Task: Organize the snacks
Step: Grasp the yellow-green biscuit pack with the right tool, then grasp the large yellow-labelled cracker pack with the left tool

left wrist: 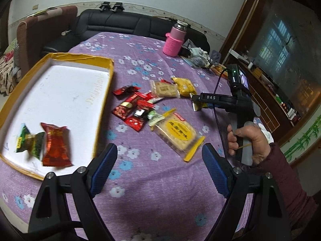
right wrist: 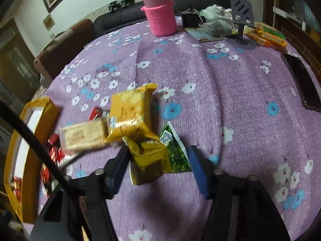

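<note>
Tongs first: the right tongs [right wrist: 158, 160] sit partway open straddling a yellow-and-green snack packet [right wrist: 156, 156], one pad looks right up against its left edge, the other stands just off the green side, so I wouldn't call it gripped yet. No earlier shot to compare, so that's all I can say on them. That packet lies on the purple flowered counter [right wrist: 220, 90], its top end tucked under a bigger yellow packet [right wrist: 130, 114], with a pale biscuit packet [right wrist: 84, 134] touching that one on the left. The rest of the pile, red wrappers [left wrist: 132, 110] and a clear-wrapped yellow-label biscuit [left wrist: 176, 134], sits between the right tongs and the yellow-rimmed box lid [left wrist: 60, 92], which already has a red packet [left wrist: 56, 144] and a green one [left wrist: 28, 142] lying in its near corner. Left tongs [left wrist: 159, 166] hang wide open over bare cloth, holding nothing. My take on doing this step well: squeeze across the packet's puffy middle, not the crimped edge, since that foil looks slippery and will squirt out. Lift straight up a little before swinging over, so the overlapping yellow packet doesn't get dragged along. Then carry it over the rim and drop it beside the two already in there. Keep the left tongs clear of the cable [left wrist: 217, 108].
</note>
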Demonstrator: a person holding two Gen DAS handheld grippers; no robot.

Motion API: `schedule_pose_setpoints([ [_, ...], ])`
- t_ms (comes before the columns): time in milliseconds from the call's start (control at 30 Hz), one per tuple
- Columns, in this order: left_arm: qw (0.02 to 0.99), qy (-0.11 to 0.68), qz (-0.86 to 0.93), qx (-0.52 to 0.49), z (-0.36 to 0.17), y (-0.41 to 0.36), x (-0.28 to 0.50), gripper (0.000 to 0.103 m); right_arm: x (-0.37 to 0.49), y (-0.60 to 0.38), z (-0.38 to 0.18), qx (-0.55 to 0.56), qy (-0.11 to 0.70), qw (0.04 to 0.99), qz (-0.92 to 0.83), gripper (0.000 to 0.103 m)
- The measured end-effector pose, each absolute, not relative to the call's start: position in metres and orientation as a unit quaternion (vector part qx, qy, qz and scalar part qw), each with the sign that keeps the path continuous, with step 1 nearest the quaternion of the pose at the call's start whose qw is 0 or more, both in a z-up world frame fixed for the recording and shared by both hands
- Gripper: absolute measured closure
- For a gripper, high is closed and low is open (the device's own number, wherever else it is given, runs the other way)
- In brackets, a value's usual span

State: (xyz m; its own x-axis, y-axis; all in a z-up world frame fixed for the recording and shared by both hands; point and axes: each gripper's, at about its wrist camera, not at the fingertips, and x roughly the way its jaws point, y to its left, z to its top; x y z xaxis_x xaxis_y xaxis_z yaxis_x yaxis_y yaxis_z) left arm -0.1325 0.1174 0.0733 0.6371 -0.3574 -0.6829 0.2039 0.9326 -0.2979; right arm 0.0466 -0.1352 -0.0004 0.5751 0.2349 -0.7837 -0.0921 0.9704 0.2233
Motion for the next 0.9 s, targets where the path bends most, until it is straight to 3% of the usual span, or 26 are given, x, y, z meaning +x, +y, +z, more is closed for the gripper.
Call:
schedule_pose_setpoints([
  [67,0.895,0.406,-0.164,-0.088,0.069,0.104,-0.127,0.016,0.039,-0.141,-0.002,0.069,0.458,0.881,0.096,0.05],
  [533,0.876,0.464,-0.131,-0.025,0.021,0.022,-0.046,0.016,-0.008,-0.174,-0.002,0.129,0.437,0.878,0.147,0.049],
  [667,0.88,0.465,-0.099,0.016,0.014,0.005,-0.037,0.004,-0.011,-0.179,-0.002,0.141,0.436,0.876,0.15,0.049],
  [733,0.882,0.46,-0.087,0.043,0.01,-0.003,-0.037,0.003,-0.01,-0.181,-0.003,0.141,0.436,0.876,0.151,0.049],
  [767,0.883,0.458,-0.082,0.06,0.008,-0.007,-0.039,0.005,-0.01,-0.181,-0.002,0.141,0.436,0.876,0.151,0.049],
  [800,0.886,0.451,-0.076,0.077,0.007,-0.009,-0.042,0.018,-0.01,-0.181,-0.002,0.141,0.435,0.876,0.151,0.049],
  [833,0.89,0.441,-0.068,0.098,0.008,-0.011,-0.045,0.024,-0.011,-0.18,-0.002,0.139,0.434,0.877,0.15,0.049],
  [900,0.891,0.436,-0.073,0.105,0.011,-0.011,-0.048,0.03,-0.012,-0.178,-0.002,0.133,0.432,0.879,0.148,0.049],
])
